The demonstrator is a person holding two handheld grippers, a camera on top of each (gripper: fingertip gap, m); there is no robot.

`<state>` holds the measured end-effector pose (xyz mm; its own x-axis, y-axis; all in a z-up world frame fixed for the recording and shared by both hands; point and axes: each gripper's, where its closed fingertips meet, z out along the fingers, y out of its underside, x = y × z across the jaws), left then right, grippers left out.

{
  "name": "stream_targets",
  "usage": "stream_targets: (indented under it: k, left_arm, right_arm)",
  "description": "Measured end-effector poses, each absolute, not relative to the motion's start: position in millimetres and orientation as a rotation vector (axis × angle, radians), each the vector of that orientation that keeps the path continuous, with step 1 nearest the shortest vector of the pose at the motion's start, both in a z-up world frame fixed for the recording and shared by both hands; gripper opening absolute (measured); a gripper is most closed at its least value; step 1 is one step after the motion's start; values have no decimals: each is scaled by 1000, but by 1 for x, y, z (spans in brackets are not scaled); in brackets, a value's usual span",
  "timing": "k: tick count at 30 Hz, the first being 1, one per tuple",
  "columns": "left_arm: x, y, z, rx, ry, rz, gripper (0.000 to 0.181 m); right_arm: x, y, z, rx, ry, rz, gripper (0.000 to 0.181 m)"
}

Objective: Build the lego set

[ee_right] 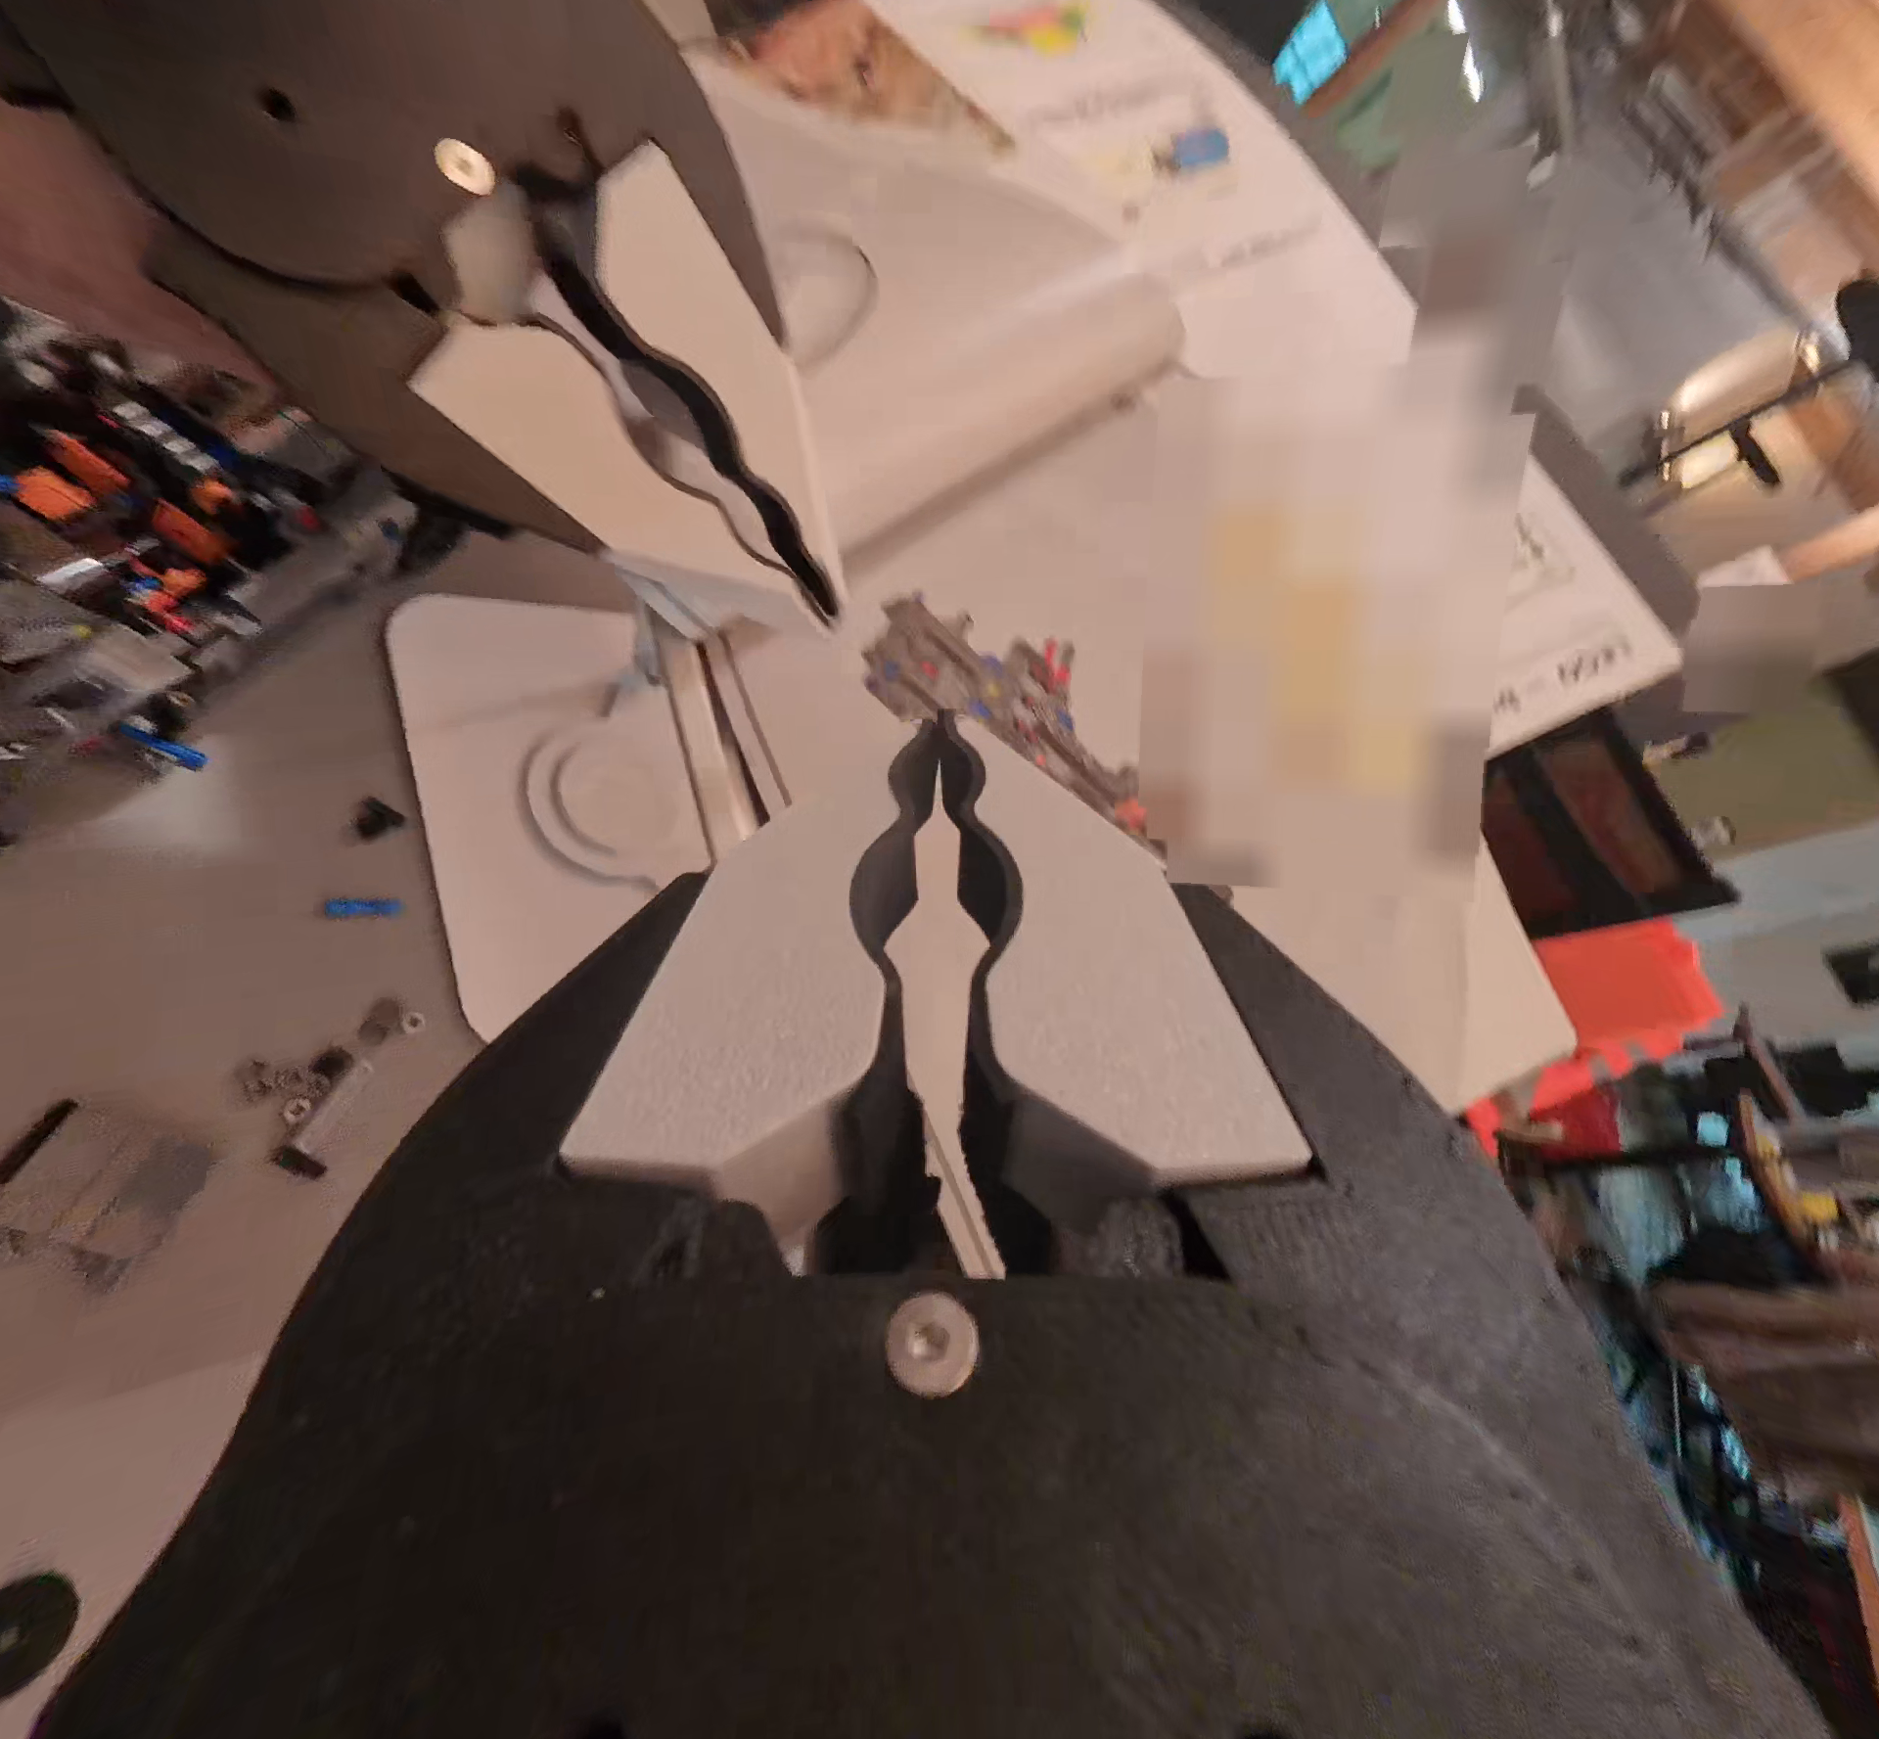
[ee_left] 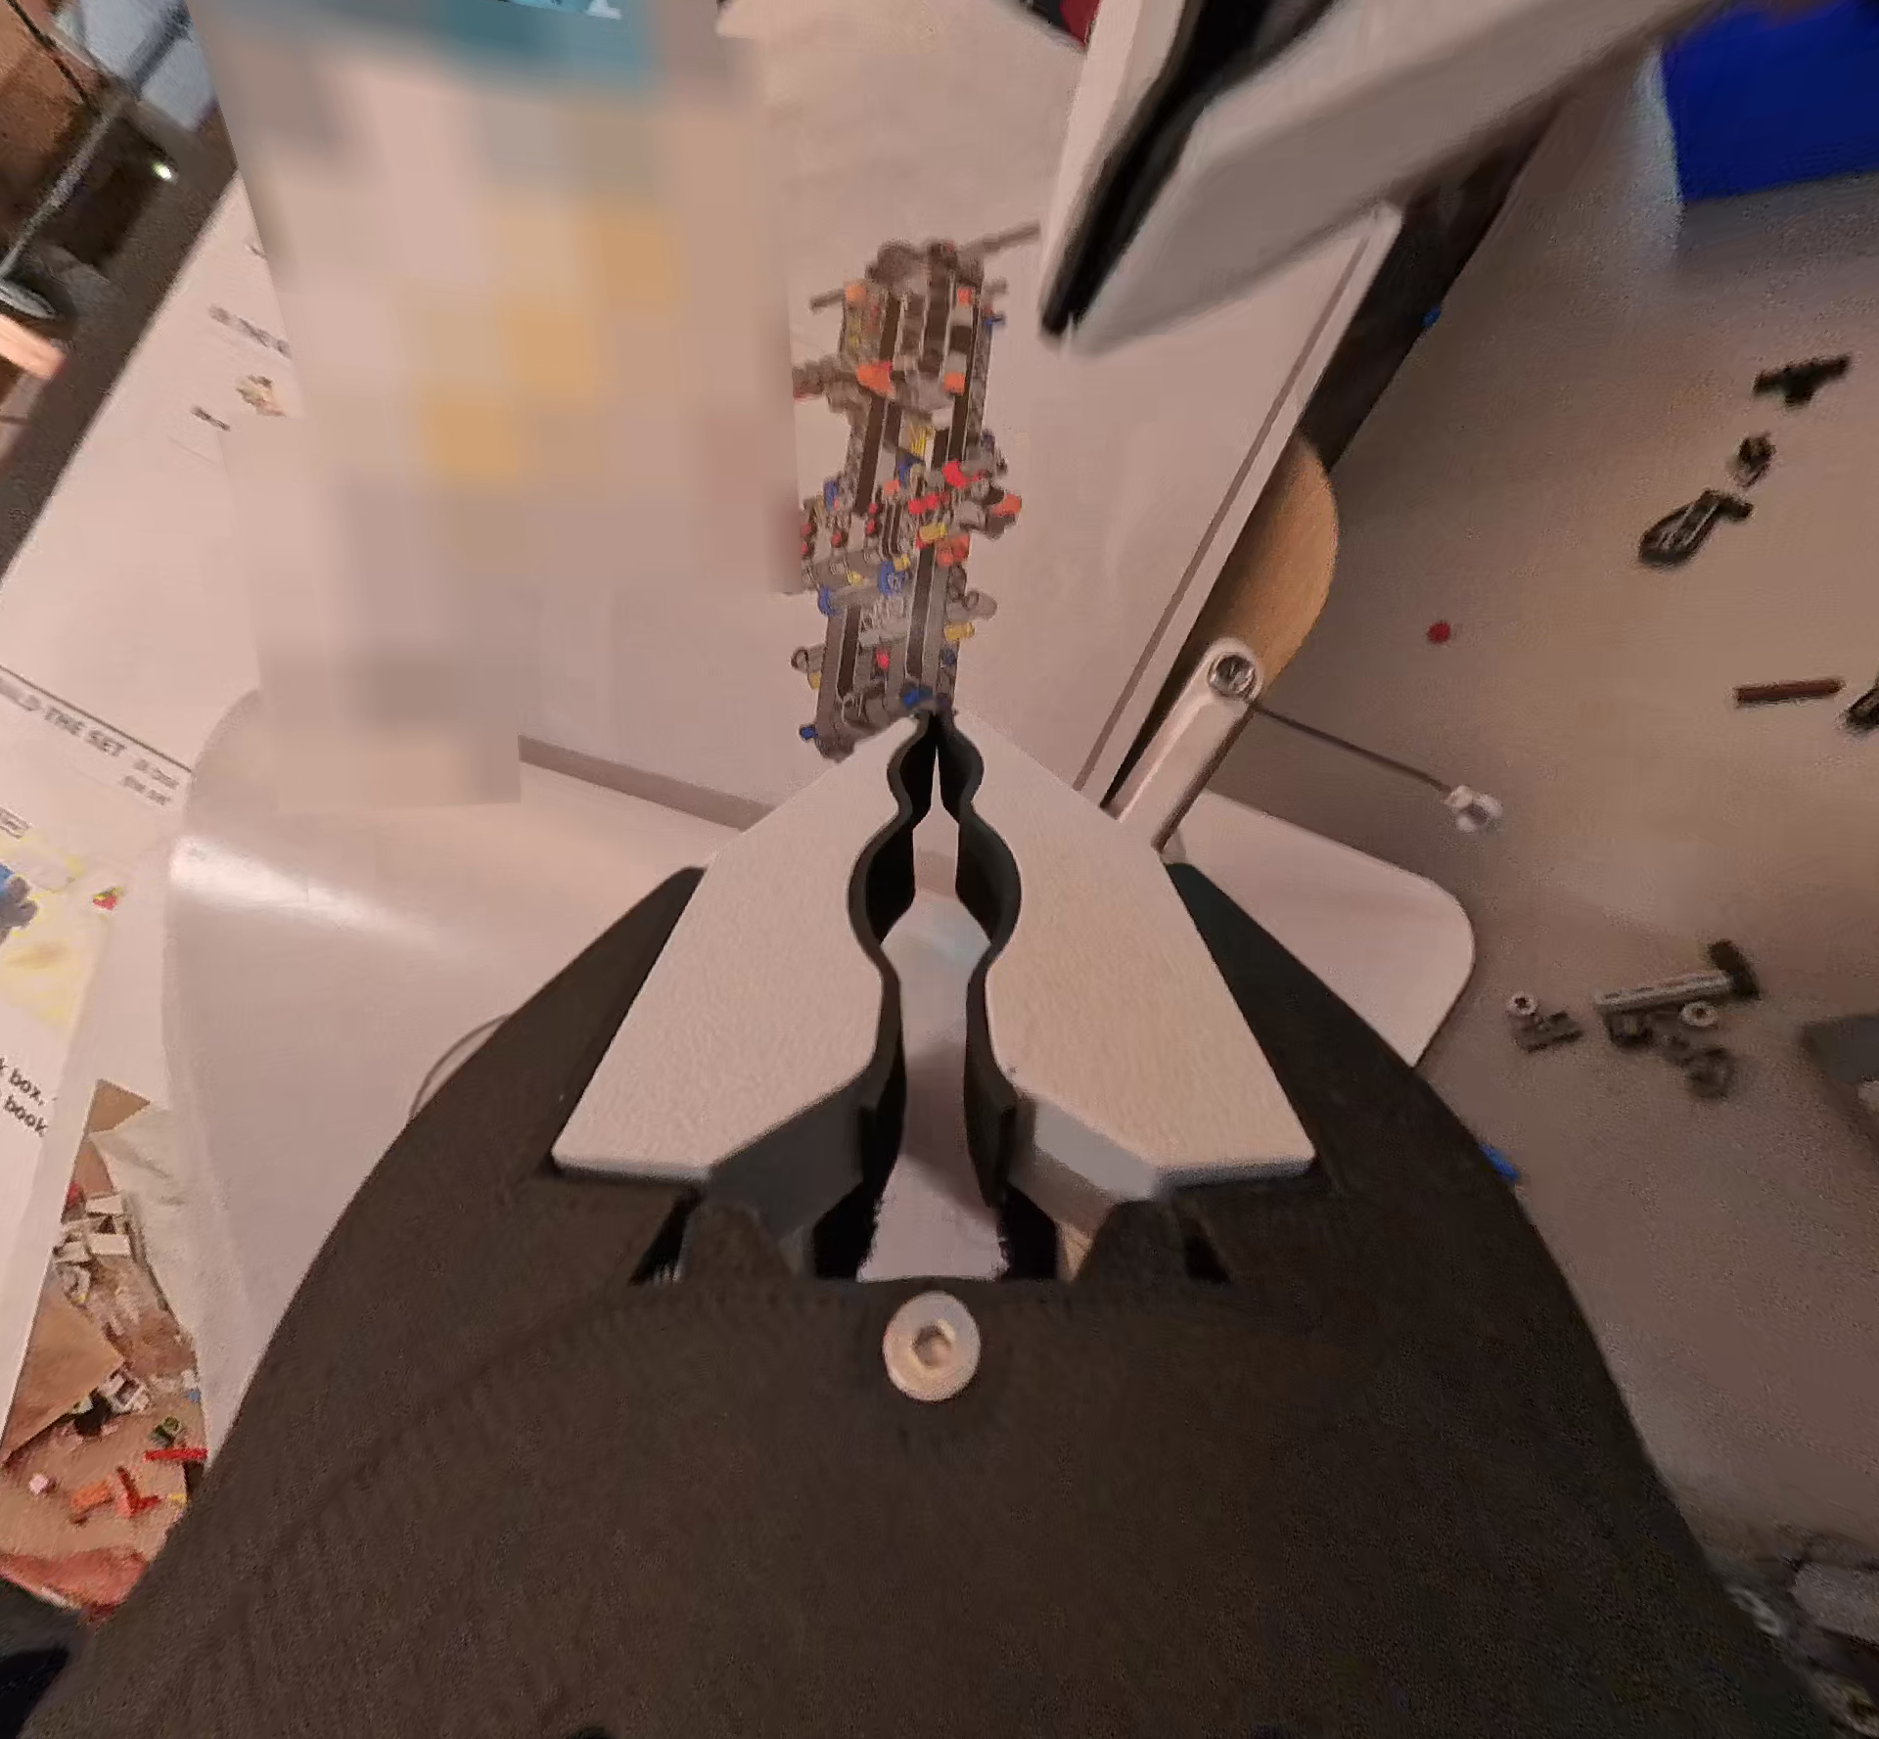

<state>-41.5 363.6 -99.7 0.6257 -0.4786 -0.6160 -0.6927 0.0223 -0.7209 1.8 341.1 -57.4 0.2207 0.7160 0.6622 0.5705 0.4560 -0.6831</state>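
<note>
On the worktop, right of the stand (left wrist view): loose small grey lego pieces [ee_left: 1668, 999] lie scattered, none in a tool; a few black lego pieces [ee_left: 1688, 521] lie farther off.
Booklet: open white paper instruction booklet [ee_left: 1098, 521] propped on a flat white stand [ee_left: 1322, 928]; the long grey model [ee_left: 905, 511] on it looks printed, not built.
Left tool [ee_left: 930, 724]: fingertips pressed together, right at the lower edge of the printed model. Cannot tell whether paper is caught between them.
Right tool [ee_right: 941, 724]: fingertips pressed together too, close against the same page, near the left tool. Nothing visibly held.
Step, as judged: handling the page, not building.
Risk 1: if both tools have hold of the sheet, pulling them apart could tear or crease it.
Risk 2: pushing on the propped page could tip the booklet off the stand onto the loose pieces.
Risk 3: both views are motion-blurred; the tools could knock together.
</note>
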Motion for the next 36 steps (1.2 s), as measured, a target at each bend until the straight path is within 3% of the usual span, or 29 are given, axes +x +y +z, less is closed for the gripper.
stream_targets:
  k: [1,5,7,10,25,30,36]
  left_arm:
    - [-46,368,-106,-1643,992,252,2]
    - [-65,378,-118,-1683,955,347,14]
    - [-74,379,-120,-1701,921,345,15]
    - [-84,377,-117,-1676,889,315,9]
    - [-88,372,-117,-1645,893,313,15]
    - [-88,372,-117,-1648,897,294,16]
    - [-88,369,-115,-1640,918,274,19]
  right_arm:
    - [9,351,-61,-1251,-1430,137,2]
    - [38,394,-75,-1408,-1297,150,58]
    - [53,418,-80,-1462,-1196,120,101]
    - [66,440,-98,-1550,-1124,123,116]
    - [57,442,-117,-1541,-1143,161,87]
    - [55,435,-113,-1502,-1180,119,54]
    - [39,417,-108,-1451,-1258,126,0]
